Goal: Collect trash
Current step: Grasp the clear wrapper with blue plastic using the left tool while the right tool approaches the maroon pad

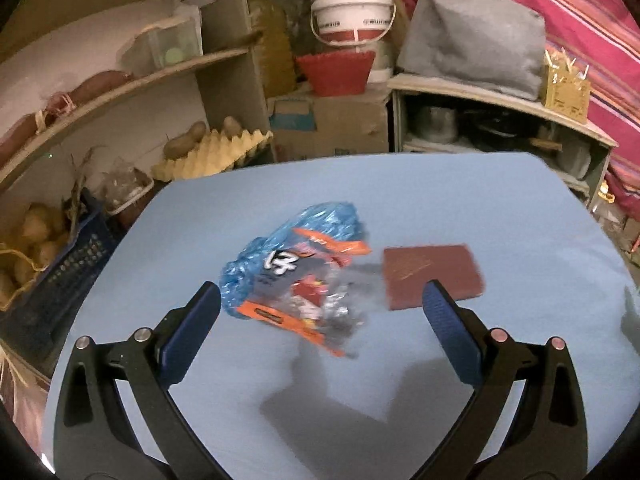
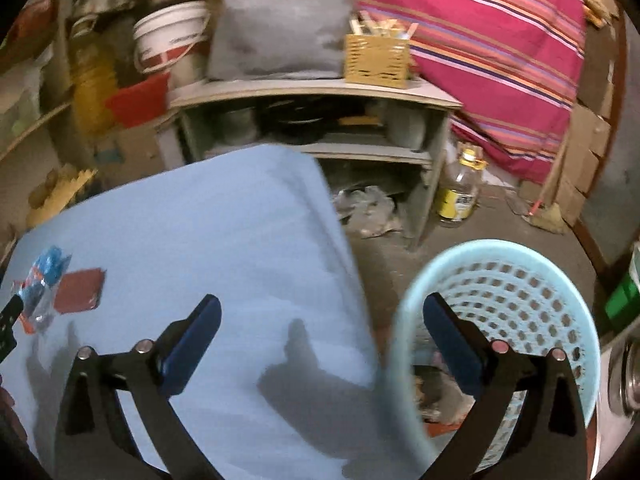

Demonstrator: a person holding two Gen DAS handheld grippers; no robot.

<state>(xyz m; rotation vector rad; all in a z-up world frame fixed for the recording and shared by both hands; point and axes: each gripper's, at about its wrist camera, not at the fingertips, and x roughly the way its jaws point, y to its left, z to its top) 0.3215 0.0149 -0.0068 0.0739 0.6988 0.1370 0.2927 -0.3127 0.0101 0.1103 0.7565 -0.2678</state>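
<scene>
A crumpled blue, orange and clear snack wrapper (image 1: 296, 272) lies on the blue table (image 1: 400, 200). A dark red booklet (image 1: 432, 276) lies just right of it. My left gripper (image 1: 320, 300) is open and empty, hovering above the table with the wrapper between and just beyond its fingertips. My right gripper (image 2: 320, 308) is open and empty, over the table's right edge. A light blue perforated basket (image 2: 516, 292) stands on the floor right of the table, with some trash in its bottom. The wrapper (image 2: 40, 284) and booklet (image 2: 78, 290) show far left in the right wrist view.
Wooden shelves (image 1: 120, 80) with an egg tray (image 1: 212, 152) and a crate of potatoes (image 1: 48, 248) stand left of the table. A low cabinet (image 2: 312, 128) with pots, a white bucket (image 1: 352, 14) and a plastic jug (image 2: 460, 188) stand behind.
</scene>
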